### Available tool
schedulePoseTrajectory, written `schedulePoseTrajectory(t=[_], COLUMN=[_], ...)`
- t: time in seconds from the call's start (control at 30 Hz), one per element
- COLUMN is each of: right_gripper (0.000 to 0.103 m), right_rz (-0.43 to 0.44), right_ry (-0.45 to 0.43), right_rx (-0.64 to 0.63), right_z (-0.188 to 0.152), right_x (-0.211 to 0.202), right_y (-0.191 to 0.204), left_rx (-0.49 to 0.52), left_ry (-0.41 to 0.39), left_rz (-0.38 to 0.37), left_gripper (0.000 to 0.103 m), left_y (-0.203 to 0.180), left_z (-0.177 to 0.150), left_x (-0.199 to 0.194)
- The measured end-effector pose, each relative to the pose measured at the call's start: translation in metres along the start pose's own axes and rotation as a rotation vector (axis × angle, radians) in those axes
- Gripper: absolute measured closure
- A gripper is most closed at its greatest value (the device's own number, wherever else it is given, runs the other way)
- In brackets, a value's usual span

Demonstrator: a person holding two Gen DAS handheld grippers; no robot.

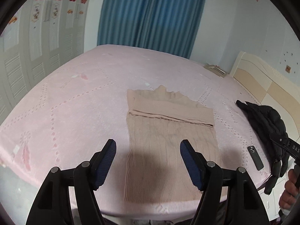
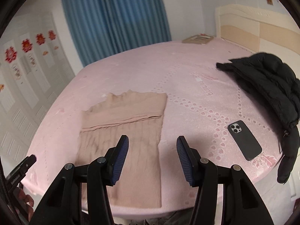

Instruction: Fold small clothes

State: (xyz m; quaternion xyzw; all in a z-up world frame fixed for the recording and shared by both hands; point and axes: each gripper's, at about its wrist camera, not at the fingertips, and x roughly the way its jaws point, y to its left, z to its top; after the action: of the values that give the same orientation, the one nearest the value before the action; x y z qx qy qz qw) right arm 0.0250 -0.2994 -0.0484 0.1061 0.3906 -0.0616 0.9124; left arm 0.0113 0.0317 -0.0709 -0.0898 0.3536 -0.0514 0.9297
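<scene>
With the left gripper (image 1: 148, 146) and right gripper (image 2: 152, 142) held spread and empty, the beige sweater's (image 1: 168, 140) near-edge corners should be pinched evenly.

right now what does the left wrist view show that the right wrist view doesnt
Only the left wrist view: the open left gripper from behind, and the right hand.

Only the right wrist view: the open right gripper from behind, and the phone's camera lenses.

Both: the beige knit sweater partly folded on the pink bedspread, the black puffer jacket, the dark phone, blue curtains.
</scene>
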Motion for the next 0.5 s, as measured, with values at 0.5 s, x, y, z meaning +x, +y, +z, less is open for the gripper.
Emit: schedulePoseTrajectory(t=[0.5], right_gripper=[0.05], right_rz=[0.08], right_ry=[-0.036], right_rx=[-0.026], right_z=[-0.029], right_x=[-0.04], right_y=[0.035], left_rx=[-0.068], left_ry=[0.03], left_rz=[-0.042], left_gripper=[0.034], left_y=[0.017], left_z=[-0.027], left_x=[-0.032])
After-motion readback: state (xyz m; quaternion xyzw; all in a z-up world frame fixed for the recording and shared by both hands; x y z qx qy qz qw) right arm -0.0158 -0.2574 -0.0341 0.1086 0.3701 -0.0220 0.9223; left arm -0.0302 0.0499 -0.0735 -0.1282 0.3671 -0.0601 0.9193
